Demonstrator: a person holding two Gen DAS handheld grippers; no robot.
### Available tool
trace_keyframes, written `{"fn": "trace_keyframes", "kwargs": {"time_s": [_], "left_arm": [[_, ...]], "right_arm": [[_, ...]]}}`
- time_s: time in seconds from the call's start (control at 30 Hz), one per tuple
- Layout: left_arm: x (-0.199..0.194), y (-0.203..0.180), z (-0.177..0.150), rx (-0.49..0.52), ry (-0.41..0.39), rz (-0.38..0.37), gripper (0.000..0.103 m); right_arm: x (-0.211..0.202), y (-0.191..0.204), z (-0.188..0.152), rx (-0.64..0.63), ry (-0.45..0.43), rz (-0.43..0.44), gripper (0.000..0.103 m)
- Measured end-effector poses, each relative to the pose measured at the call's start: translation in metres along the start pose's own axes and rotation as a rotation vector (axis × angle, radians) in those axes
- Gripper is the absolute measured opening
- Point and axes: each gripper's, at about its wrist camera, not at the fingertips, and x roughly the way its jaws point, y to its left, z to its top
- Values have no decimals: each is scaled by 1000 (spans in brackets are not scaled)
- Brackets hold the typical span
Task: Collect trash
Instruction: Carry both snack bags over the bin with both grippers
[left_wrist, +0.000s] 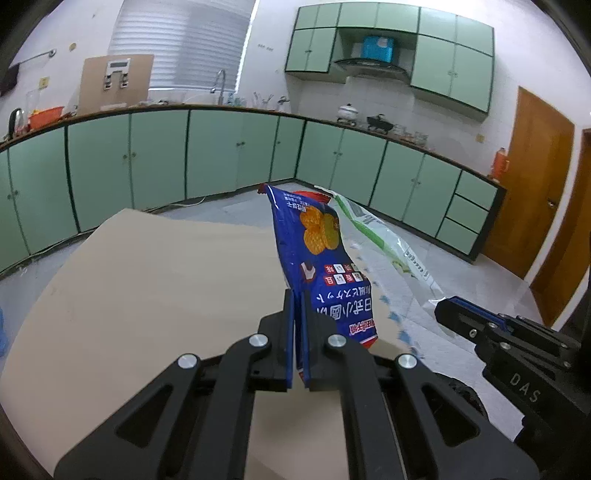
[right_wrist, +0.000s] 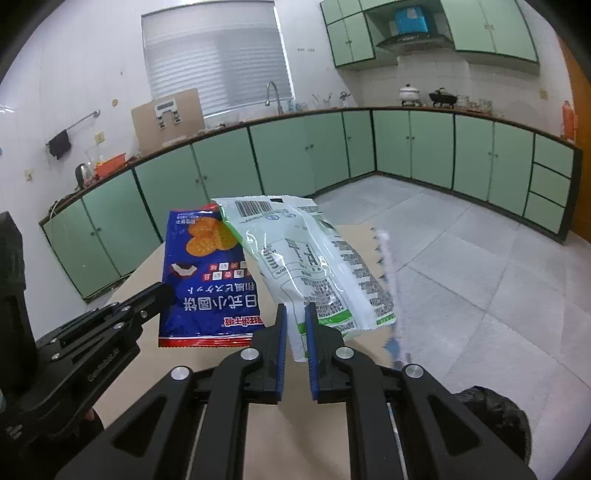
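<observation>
A kitchen with pale green cupboards (left_wrist: 159, 158) and a grey tiled floor (right_wrist: 480, 258) surrounds a plain beige table (left_wrist: 147, 295), whose top looks bare in both views. Above its far right corner two empty snack packets hang in the air, each pinched by its own claw. The blue biscuit packet (left_wrist: 317, 251) is clamped at its lower edge by the left gripper (left_wrist: 297, 295), jaws closed tight on the foil, and it stands up and slightly twisted over the table. Just beside it, overlapping its upper corner in the right wrist view, the white and green packet (right_wrist: 314, 258) is held the same way by the right gripper (right_wrist: 295, 314), jaws shut on its lower part so the barcode end points away. A strip of clear wrapper with blue marks (right_wrist: 388, 266) dangles near the right gripper; what holds it cannot be told. Both packets look very light, thin and crinkly, with slick film that may slide between the pads, so a grip well in from the edge, across the flat sealed seam, seems safest. No bin is in view, though something dark (right_wrist: 491, 413) sits low beside the table's right edge.
</observation>
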Motion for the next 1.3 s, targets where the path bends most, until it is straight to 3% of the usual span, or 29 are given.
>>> {"fn": "trace_keyframes", "kwargs": {"time_s": [0.3,0.77,1.07,1.3], "left_arm": [[-17,-55,-14,56,-9,-92,2],[-31,-152,-56,164,17,-260,2],[-27,-195,-95,228,55,-319,2],[-7,-218,-121,268,103,-340,2]], "right_arm": [[-61,-29,-14,24,-46,-81,10],[-136,-97,-65,146,-79,-238,10],[-156,-134,-95,217,-65,-317,10],[-144,-155,-121,257,-15,-357,10]]}}
